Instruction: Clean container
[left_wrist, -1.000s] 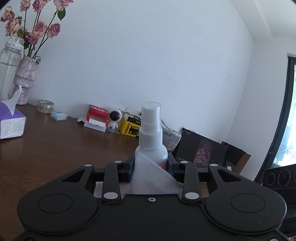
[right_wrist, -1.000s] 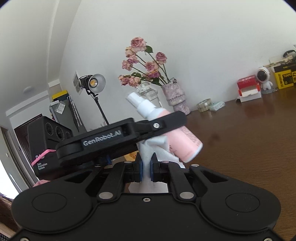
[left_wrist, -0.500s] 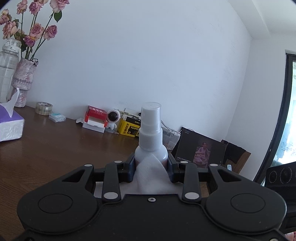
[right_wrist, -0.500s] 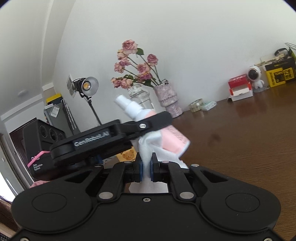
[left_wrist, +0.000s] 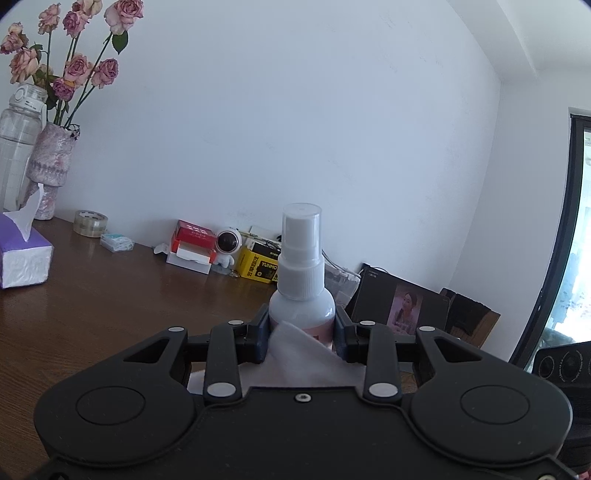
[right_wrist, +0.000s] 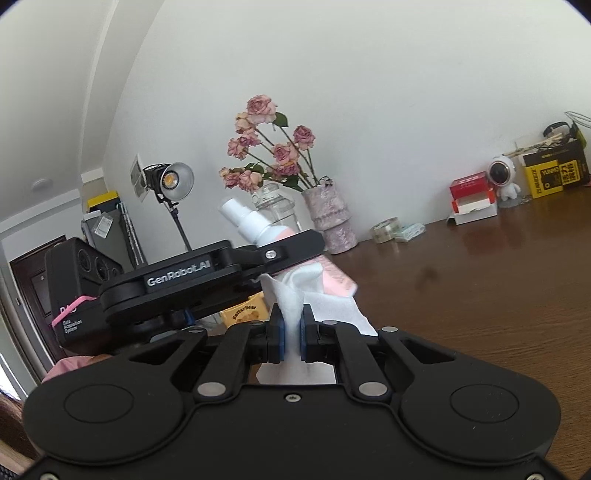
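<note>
Left wrist view: the left tongs (left_wrist: 301, 334) clamp the spray bottle (left_wrist: 301, 280) by its body, above the tabletop (left_wrist: 92, 306), with a white wipe (left_wrist: 299, 358) against it.

Right wrist view: the right tongs (right_wrist: 291, 332) pinch the wipe (right_wrist: 295, 299), which touches the bottle's (right_wrist: 258, 225) pink body.
</note>
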